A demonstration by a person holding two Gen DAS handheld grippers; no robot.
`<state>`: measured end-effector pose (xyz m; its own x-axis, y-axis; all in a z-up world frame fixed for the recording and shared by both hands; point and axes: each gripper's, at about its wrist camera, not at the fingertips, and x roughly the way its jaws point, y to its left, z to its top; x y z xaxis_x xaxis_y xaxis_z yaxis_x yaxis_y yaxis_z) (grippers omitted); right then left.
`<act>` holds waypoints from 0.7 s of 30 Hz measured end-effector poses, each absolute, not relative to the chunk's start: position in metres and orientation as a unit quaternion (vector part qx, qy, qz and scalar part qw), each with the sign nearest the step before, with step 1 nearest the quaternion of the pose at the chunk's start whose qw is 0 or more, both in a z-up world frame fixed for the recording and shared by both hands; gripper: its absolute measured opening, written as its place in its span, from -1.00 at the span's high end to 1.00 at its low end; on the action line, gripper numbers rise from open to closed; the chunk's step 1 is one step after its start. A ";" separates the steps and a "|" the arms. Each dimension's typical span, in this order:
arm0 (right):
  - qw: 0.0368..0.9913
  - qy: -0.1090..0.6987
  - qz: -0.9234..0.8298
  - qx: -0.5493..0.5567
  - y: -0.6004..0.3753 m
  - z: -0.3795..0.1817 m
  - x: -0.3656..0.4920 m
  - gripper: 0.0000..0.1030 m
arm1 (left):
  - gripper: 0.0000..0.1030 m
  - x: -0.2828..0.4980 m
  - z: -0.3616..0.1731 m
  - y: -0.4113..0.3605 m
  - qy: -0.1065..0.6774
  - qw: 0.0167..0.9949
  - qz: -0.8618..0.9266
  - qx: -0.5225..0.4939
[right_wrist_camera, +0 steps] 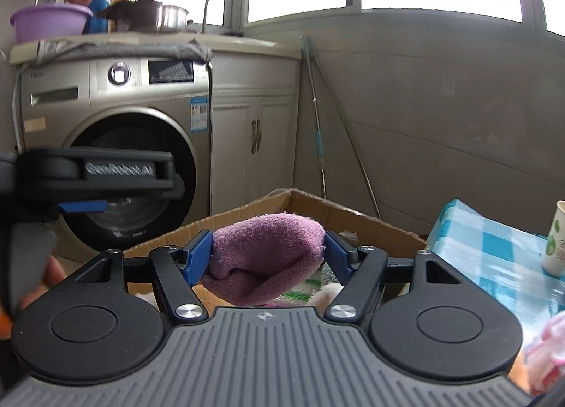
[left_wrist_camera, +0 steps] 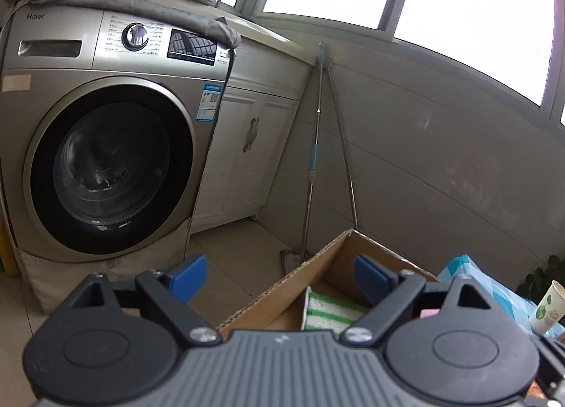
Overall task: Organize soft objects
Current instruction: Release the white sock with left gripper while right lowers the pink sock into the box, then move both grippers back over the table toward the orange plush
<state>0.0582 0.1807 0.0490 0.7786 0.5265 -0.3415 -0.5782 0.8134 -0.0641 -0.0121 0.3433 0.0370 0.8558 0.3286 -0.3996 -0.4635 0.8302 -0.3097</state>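
Right hand-held gripper [right_wrist_camera: 267, 254], nearest the lens, has its blue pads pressed into both sides of a purple cloth [right_wrist_camera: 266, 255], jaws closed partway around the bunched fabric. One end of the cloth bulges up between the pads; the folded lower end hangs below them, above the open cardboard box [right_wrist_camera: 370, 221]. Inside the box lies a green-and-white striped cloth [left_wrist_camera: 330, 311], with more soft items only partly visible beneath the purple one.

Step in hand, as judged: depositing the purple cloth in the box. To do it well, the cloth should be carried fully inside the box walls and lowered until its hanging end rests on the contents before the jaws part, so that no fold drapes over the rim.

Left hand-held gripper [left_wrist_camera: 280, 274] is wide open and holds nothing; its pads stand well apart, one over the floor, the other over the box. In the right wrist view it appears side-on, to the left of the box.

A blue checked cloth [right_wrist_camera: 494, 248] covers the desk beside the box, with a paper cup [right_wrist_camera: 556, 237] on it. A washer [left_wrist_camera: 106, 145] stands behind.
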 end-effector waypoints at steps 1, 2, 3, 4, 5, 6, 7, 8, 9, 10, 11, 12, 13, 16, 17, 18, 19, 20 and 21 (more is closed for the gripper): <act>0.938 0.161 0.295 -0.085 0.184 0.047 0.060 -0.66 | -0.77 -0.013 0.037 0.344 0.166 0.942 0.210 -0.202; 0.937 0.165 0.295 -0.088 0.187 0.045 0.061 -0.66 | -0.77 -0.013 0.036 0.344 0.166 0.942 0.210 -0.203; 0.936 0.169 0.294 -0.092 0.185 0.044 0.061 -0.67 | -0.78 -0.013 0.036 0.345 0.166 0.942 0.210 -0.203; 0.935 0.175 0.292 -0.098 0.189 0.042 0.063 -0.69 | -0.78 -0.013 0.036 0.346 0.167 0.941 0.210 -0.205; 0.934 0.181 0.291 -0.101 0.190 0.040 0.065 -0.82 | -0.79 -0.013 0.036 0.346 0.167 0.941 0.209 -0.207; 0.935 0.183 0.286 -0.102 0.191 0.038 0.066 -0.94 | -0.81 -0.014 0.035 0.347 0.168 0.940 0.208 -0.210; 0.936 0.184 0.282 -0.101 0.190 0.038 0.065 -0.95 | -0.83 -0.014 0.035 0.347 0.169 0.940 0.206 -0.213; 0.938 0.184 0.279 -0.096 0.188 0.038 0.064 -0.96 | -0.83 -0.014 0.035 0.348 0.170 0.940 0.204 -0.217; 0.939 0.184 0.278 -0.087 0.185 0.039 0.063 -0.96 | -0.83 -0.014 0.035 0.348 0.169 0.940 0.202 -0.219; 0.940 0.182 0.278 -0.077 0.180 0.040 0.059 -0.97 | -0.84 -0.015 0.035 0.348 0.169 0.940 0.201 -0.221; 0.942 0.181 0.275 -0.070 0.177 0.042 0.058 -0.97 | -0.84 -0.016 0.036 0.347 0.168 0.940 0.199 -0.222; 0.944 0.180 0.269 -0.062 0.173 0.044 0.055 -0.97 | -0.84 -0.017 0.036 0.347 0.167 0.940 0.196 -0.223; 0.947 0.176 0.262 -0.054 0.167 0.047 0.049 -0.98 | -0.88 -0.018 0.037 0.346 0.167 0.941 0.190 -0.226; 0.955 0.162 0.246 -0.035 0.151 0.055 0.034 -1.00 | -0.96 -0.022 0.038 0.343 0.162 0.944 0.170 -0.233; 0.958 0.156 0.239 -0.029 0.144 0.058 0.027 -1.00 | -0.98 -0.023 0.039 0.341 0.160 0.945 0.164 -0.234; 0.961 0.150 0.231 -0.024 0.137 0.060 0.020 -1.00 | -0.98 -0.024 0.040 0.339 0.158 0.946 0.159 -0.236; 0.964 0.145 0.224 -0.019 0.131 0.062 0.014 -1.00 | -0.98 -0.025 0.040 0.337 0.156 0.947 0.151 -0.237; 0.965 0.142 0.219 -0.015 0.125 0.063 0.008 -1.00 | -0.98 -0.027 0.041 0.334 0.156 0.948 0.143 -0.239; 0.967 0.139 0.214 -0.012 0.120 0.064 0.003 -1.00 | -0.98 -0.028 0.041 0.332 0.155 0.949 0.136 -0.239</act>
<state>0.0032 0.1198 0.0644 0.8702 0.4100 -0.2731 -0.4167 0.9083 0.0359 -0.0278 0.3322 0.0414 0.9150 0.1832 -0.3594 -0.3318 0.8485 -0.4122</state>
